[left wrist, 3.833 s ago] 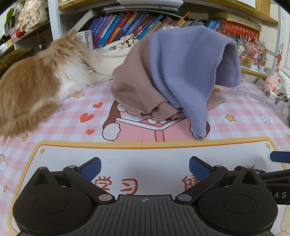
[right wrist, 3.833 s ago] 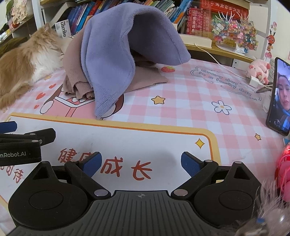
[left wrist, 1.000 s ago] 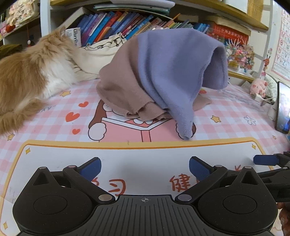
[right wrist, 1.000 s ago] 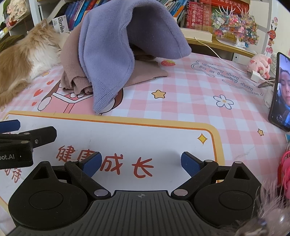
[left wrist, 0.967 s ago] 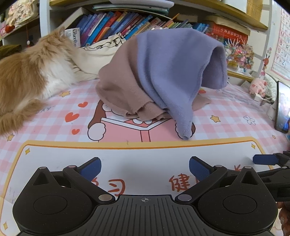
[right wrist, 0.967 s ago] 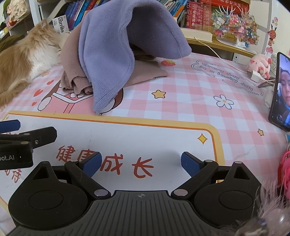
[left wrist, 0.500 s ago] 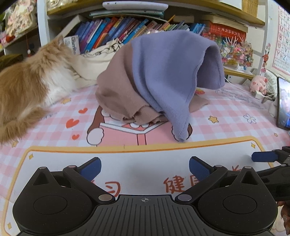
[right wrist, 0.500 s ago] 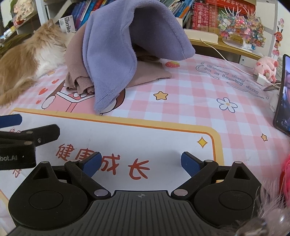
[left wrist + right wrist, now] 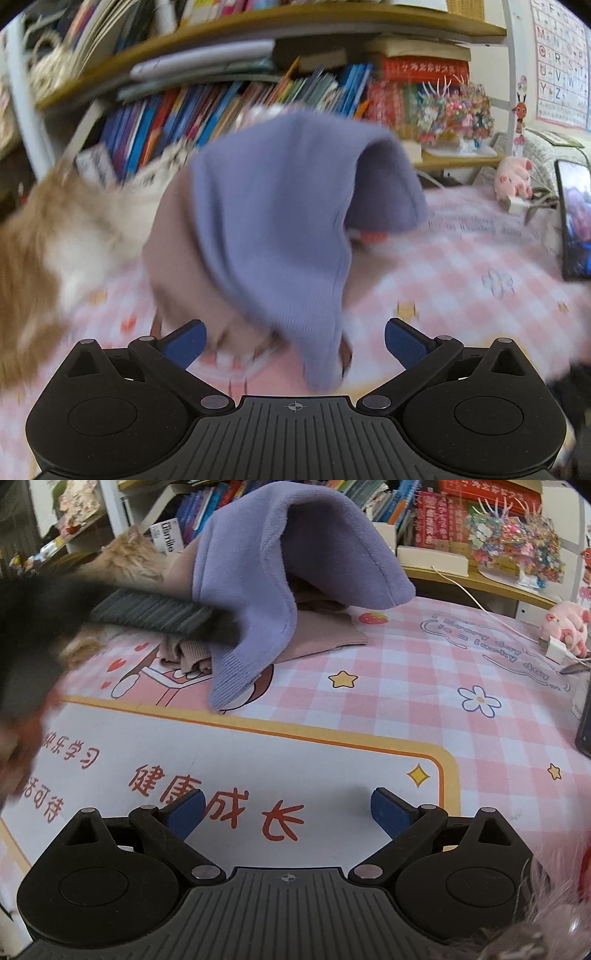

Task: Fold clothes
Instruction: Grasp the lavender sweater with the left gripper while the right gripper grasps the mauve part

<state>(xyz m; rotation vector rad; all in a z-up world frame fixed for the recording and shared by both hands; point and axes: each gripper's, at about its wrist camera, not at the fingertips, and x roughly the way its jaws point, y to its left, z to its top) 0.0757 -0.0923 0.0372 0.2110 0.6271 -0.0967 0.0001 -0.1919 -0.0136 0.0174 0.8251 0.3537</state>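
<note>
On the far left of the left wrist view lies a fluffy orange and white cat point(image 9: 33, 258), blurred, just beside the clothes pile; it lay in the same spot 3.8 s ago; right of it, the soft lavender knit sweater point(image 9: 288, 229) drapes over a crumpled dusty-pink knit garment point(image 9: 173, 254), both heaped on the pink checked cartoon table mat point(image 9: 472, 280) in front of a shelf of colourful books point(image 9: 229, 107); the left gripper point(image 9: 294, 341) has surged forward since 0.5 s ago, when the pile sat well ahead of it; now the sweater's hanging sleeve end drops down between its 2 blue-padded fingers point(image 9: 184, 341), jaws spread wide and holding nothing; the smear across this view fits a fast advance; this reads as the approach to a first grasp, so folding itself has not yet begun; in the right wrist view the left gripper's dark body now reaches across to the pile, where earlier it sat low at the left edge; the right gripper point(image 9: 286, 810) hovers over the mat's white panel, well apart from the clothes, jaws equally wide and empty, little changed from before; at far right stands a phone point(image 9: 574, 221) beside a pink plush pig point(image 9: 511, 179)
</note>
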